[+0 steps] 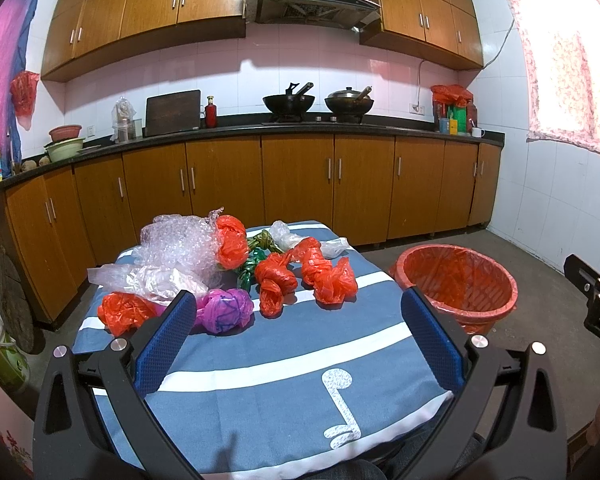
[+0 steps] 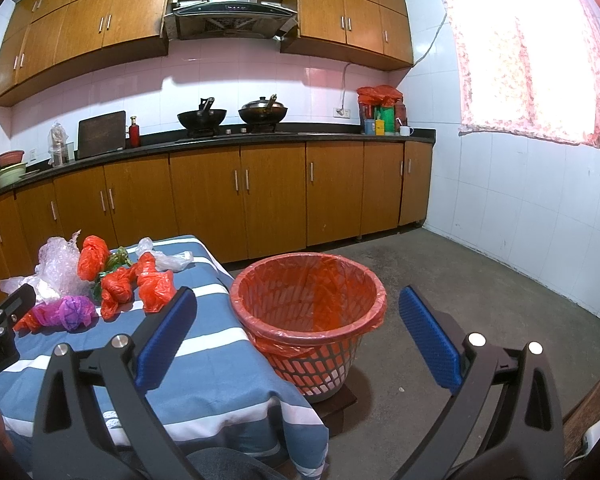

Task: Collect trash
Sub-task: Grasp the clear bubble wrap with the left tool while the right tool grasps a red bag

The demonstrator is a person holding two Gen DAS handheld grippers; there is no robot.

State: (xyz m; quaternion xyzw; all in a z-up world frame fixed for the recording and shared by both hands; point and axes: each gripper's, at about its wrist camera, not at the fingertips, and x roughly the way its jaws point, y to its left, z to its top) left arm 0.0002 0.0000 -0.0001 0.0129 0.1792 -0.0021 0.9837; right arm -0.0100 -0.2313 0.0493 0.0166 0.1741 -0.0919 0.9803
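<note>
Kitchen; striped worktop [image 1: 260, 360] frame centre carries knotted plastic bags [image 1: 324, 276], bubble wrap [image 1: 176, 244]. Lined wastebasket [image 2: 308, 312] on floor, right. Left tongs [image 1: 298, 340], right tongs [image 2: 296, 338] both released, empty.

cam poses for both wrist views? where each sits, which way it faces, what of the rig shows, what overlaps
Left wrist: on the left gripper, above the near edge of the striped table, facing the kitchen counter across the plastic-bag trash; own open blue fingers show, right gripper at the right edge.
Right wrist: on the right gripper, right of the table, facing the lined trash basket on the floor; own open fingers show, left gripper at the left edge.
Shared: table, trash pile, basket, counter, stove woks.
</note>
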